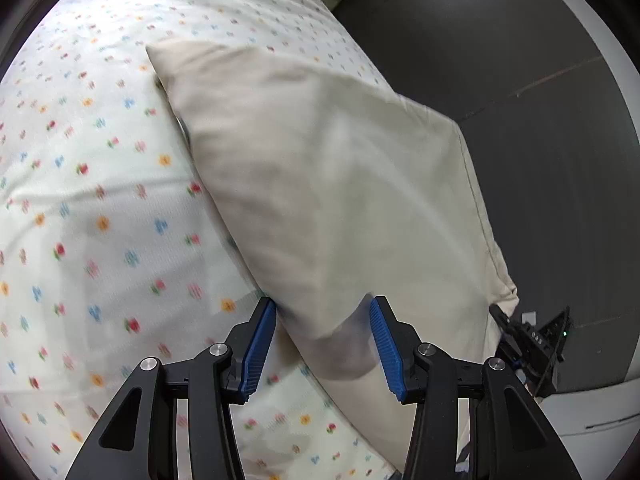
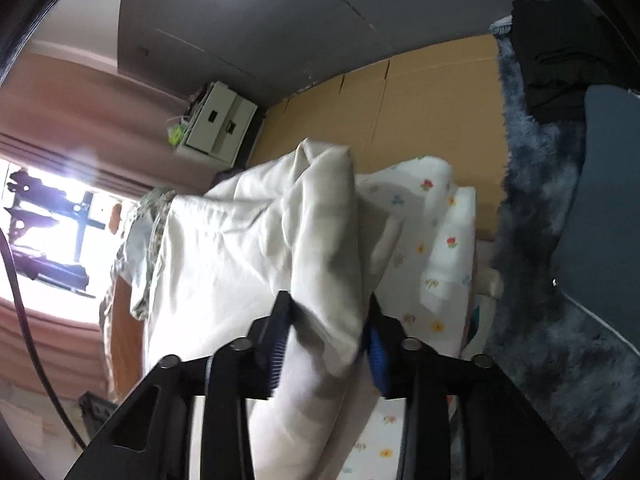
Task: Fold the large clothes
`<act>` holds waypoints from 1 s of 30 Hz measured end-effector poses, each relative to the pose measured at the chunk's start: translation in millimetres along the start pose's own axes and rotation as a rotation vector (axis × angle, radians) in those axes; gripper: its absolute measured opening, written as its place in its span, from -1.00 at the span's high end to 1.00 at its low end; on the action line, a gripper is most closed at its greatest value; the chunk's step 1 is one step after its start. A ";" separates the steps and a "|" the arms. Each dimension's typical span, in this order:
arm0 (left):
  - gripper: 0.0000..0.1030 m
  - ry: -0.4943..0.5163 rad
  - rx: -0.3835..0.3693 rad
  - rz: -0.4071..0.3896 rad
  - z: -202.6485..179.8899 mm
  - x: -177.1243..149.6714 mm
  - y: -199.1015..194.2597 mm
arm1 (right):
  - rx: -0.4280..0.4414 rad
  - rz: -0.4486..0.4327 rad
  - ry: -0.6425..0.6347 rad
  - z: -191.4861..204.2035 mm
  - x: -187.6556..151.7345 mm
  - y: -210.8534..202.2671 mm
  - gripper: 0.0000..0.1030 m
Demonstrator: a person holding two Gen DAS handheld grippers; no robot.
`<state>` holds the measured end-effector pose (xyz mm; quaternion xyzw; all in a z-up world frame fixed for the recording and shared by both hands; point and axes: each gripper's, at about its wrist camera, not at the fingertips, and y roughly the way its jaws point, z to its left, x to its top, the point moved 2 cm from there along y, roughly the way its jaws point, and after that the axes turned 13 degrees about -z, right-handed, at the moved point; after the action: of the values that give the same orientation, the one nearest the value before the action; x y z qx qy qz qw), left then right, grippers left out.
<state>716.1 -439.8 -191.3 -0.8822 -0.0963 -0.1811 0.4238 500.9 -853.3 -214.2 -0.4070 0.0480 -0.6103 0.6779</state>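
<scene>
A large cream garment [image 1: 332, 184] lies partly lifted over a bed with a white flower-print sheet [image 1: 92, 200]. My left gripper [image 1: 323, 312] is open, its blue pads either side of the cloth's near corner without pinching it. My right gripper [image 2: 328, 320] is closed on a bunched fold of the same cream garment [image 2: 256, 252] and holds it up above the flower-print sheet [image 2: 436, 236]. The right gripper's black body also shows at the garment's right end in the left wrist view [image 1: 532, 344].
A dark grey floor [image 1: 520, 60] lies to the right of the bed. A white drawer unit [image 2: 218, 122] stands by the grey wall. A cardboard panel [image 2: 420, 100], a fluffy grey rug [image 2: 532, 208] and a bright window [image 2: 48, 216] are around the bed.
</scene>
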 end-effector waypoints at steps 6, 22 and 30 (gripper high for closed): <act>0.03 -0.033 -0.015 -0.044 8.3 16.2 -1.6 | -0.041 -0.056 -0.105 21.0 17.3 6.2 0.73; -0.11 0.030 0.008 -0.154 0.2 18.0 -86.9 | -0.132 -0.055 -0.163 28.2 6.4 -35.2 0.05; -0.63 0.177 0.018 -0.205 -43.7 -4.0 -153.0 | -0.084 -0.069 -0.265 60.2 -15.5 -115.8 -0.48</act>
<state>652.6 -378.9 -58.7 -0.8444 -0.1496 -0.2999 0.4179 439.6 -801.4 -110.2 -0.5137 -0.0305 -0.5716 0.6392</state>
